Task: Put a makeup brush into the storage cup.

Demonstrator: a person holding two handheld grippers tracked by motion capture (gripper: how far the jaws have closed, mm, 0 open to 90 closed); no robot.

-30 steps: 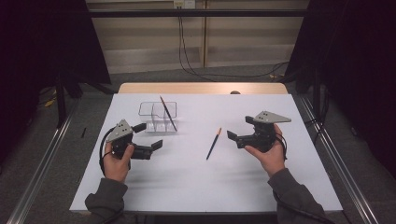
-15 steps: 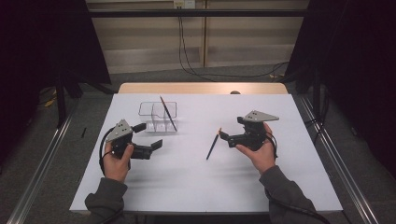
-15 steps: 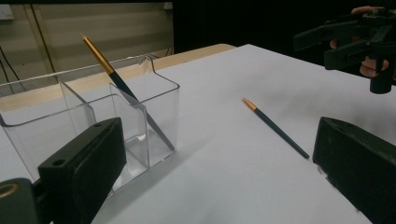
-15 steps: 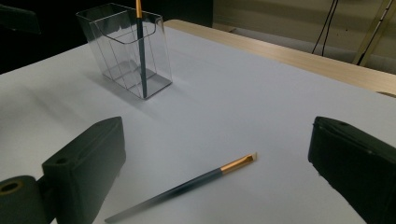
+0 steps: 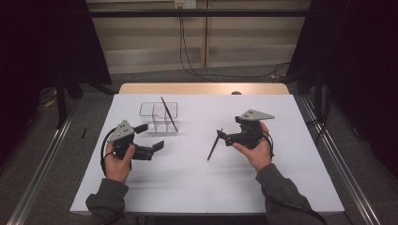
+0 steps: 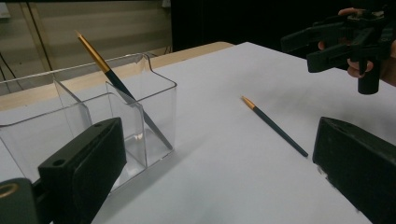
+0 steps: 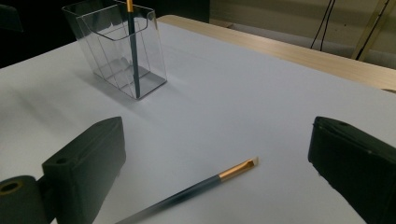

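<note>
Right gripper (image 5: 224, 137): fingers (image 7: 88, 161) spread wide, nothing between them. It hovers over the near-right part of the desk (image 5: 281, 178), directly above the upper end of the loose pencil (image 5: 213, 147). In the right gripper view the pencil's gold-banded end lies on the surface between the two fingers, touching neither; whether the fingers themselves rest on the desk or sit just clear of it cannot be told from these angles.

Loose pencil: dark shaft, lying flat on the white surface, slanted, well apart from the clear organiser (image 5: 158, 117).

Left gripper (image 5: 150, 139): fingers (image 6: 84, 168) also wide apart and empty, held in the person's left hand just in front of the organiser. In the left gripper view the organiser's near wall stands just beyond the left finger; contact is not evident.

Clear organiser: upright on the far-left part of the desk, divided into compartments. A second pencil (image 6: 116, 84) stands in it, tilted, gold end up, its lower end down in a corner compartment.
</note>
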